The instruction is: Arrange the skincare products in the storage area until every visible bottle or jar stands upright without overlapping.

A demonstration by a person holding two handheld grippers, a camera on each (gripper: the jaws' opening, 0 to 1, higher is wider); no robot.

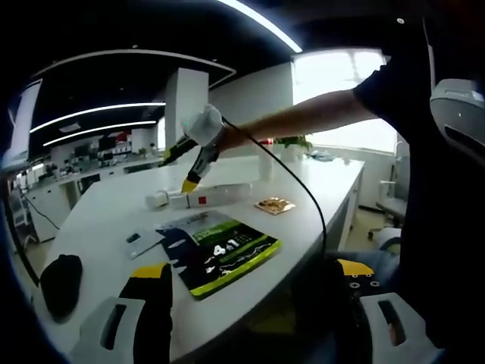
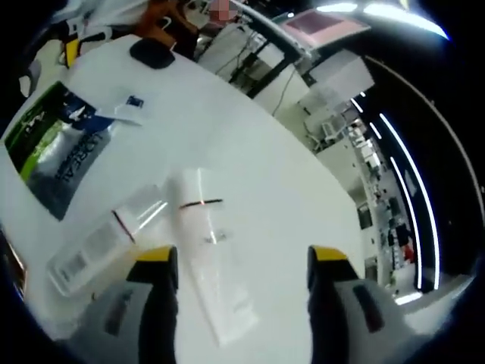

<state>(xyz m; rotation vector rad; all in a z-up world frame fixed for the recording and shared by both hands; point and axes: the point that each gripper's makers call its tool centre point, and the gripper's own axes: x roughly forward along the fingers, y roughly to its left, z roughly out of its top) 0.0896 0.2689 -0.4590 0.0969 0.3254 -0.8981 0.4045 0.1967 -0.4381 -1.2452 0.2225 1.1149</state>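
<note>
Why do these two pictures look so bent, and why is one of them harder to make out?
Left gripper view: the fisheye lens bows the white table and ceiling lights; the window glares white, leaving the person's arm dark. Right gripper view: tilted and soft with blur, so the white tube and clear bottle nearly melt into the bright tabletop.

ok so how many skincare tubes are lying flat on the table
2, both lying down side by side. The white tube runs between the right claw tips; the clear-capped tube lies just beside it, toward the green packet. Others may be out of frame.
</note>
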